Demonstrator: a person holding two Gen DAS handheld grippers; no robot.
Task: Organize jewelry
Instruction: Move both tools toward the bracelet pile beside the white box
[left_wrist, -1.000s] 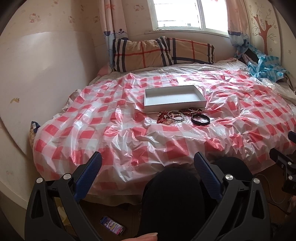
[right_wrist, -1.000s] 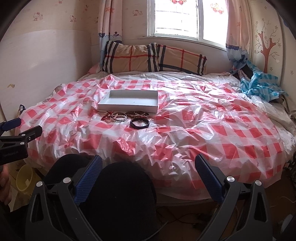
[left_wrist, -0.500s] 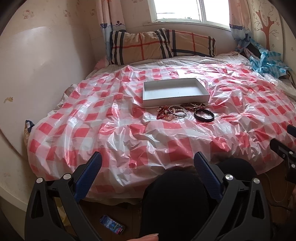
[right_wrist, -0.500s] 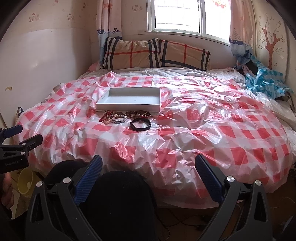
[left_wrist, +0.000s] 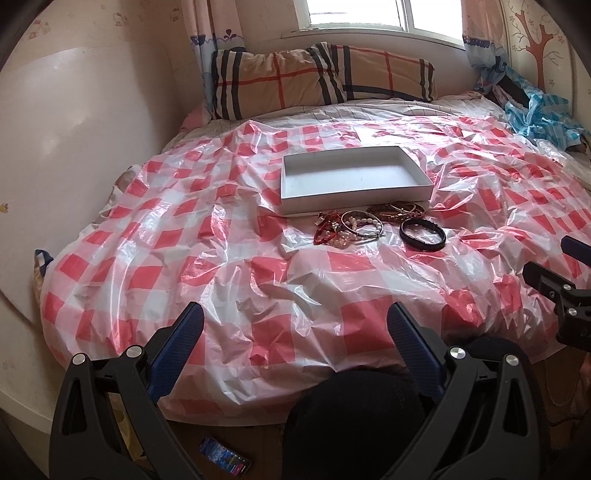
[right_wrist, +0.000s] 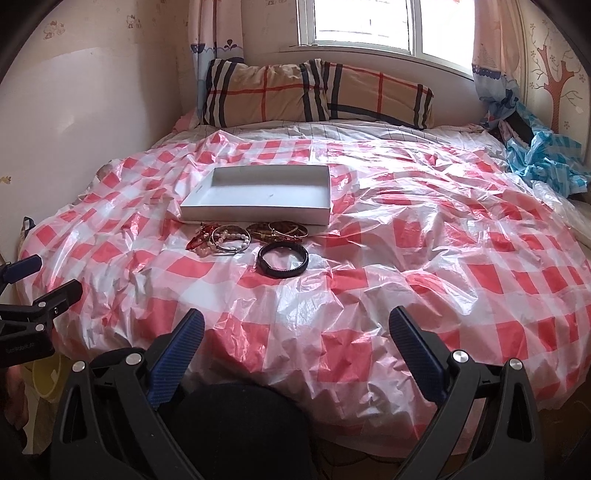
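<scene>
While nothing is gripped, the left wrist view shows the left gripper (left_wrist: 295, 328) hanging over the near edge of the bed with its jaws spread wide and empty, the blue pads framing bare plastic; that reads as an approach stance, held back far enough to keep the whole work area in sight. On the red-and-white checked plastic sheet (left_wrist: 207, 236) lies a shallow white box (left_wrist: 354, 177), open and empty, set squarely in the middle (presumably so either hand can reach it); the jewelry is bunched just in front of its near wall: a red beaded piece (left_wrist: 325, 230), a pearl-and-silver bangle cluster (left_wrist: 360, 225), some gold-brown bangles (left_wrist: 400, 210) touching the box edge, and 1 black bracelet (left_wrist: 422, 233) lying a little apart, nearest the camera. At the right edge the right gripper (left_wrist: 550, 266) juts in. A small printed packet (left_wrist: 223, 452) lies on the floor; its print is too blurred to read.

From the right wrist view the right gripper (right_wrist: 295, 328) is likewise parted and holding nothing, well short of the pile; the box (right_wrist: 258, 197) and the black bracelet (right_wrist: 282, 260) sit ahead and to the left, so I judge the black one the easiest first pick, being separate. The left gripper (right_wrist: 40, 280) shows at the left edge, with small white lettering on its body that I cannot make out; the wallpaper bears cartoon cat figures, no legible words.
</scene>
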